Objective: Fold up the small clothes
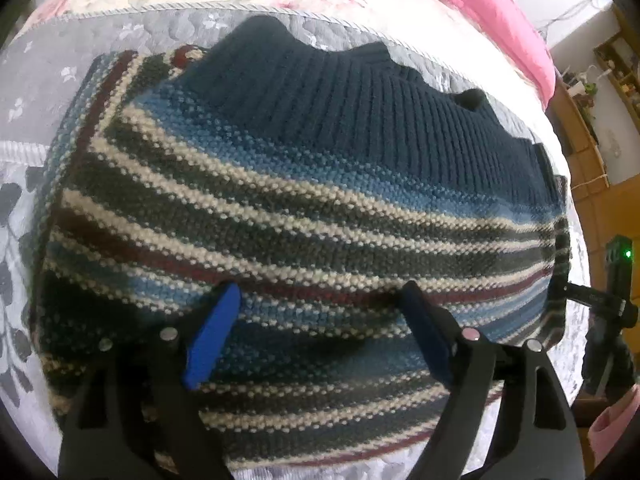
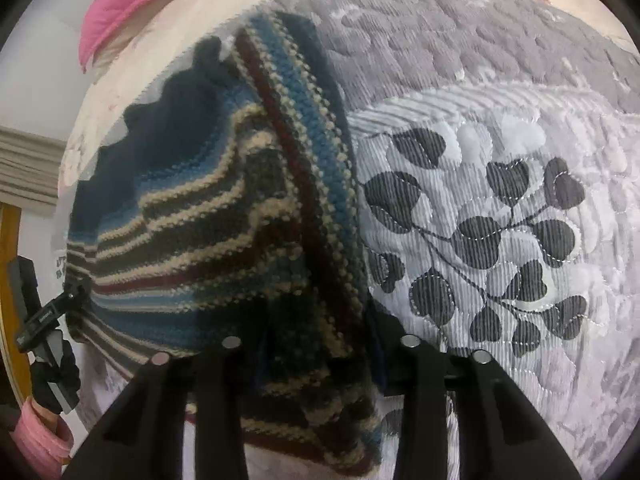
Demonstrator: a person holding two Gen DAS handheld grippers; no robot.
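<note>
A small knitted sweater (image 1: 280,200) with blue, cream, dark green and maroon stripes and a dark blue ribbed hem lies on the quilted bed cover (image 1: 36,92). My left gripper (image 1: 320,292) hovers open just over its striped middle, blue pads (image 1: 212,336) spread wide with nothing between them. In the right wrist view the sweater (image 2: 180,220) is lifted along one side and doubled over. My right gripper (image 2: 320,320) is shut on that thick striped fold, which hides its fingertips.
The grey and white cover (image 2: 480,220) with dark leaf prints spreads to the right of the sweater. A pink blanket (image 1: 500,12) lies at the far side of the bed. A black stand (image 1: 612,304) with a green light sits by the sweater's corner, beside wooden furniture (image 1: 592,152).
</note>
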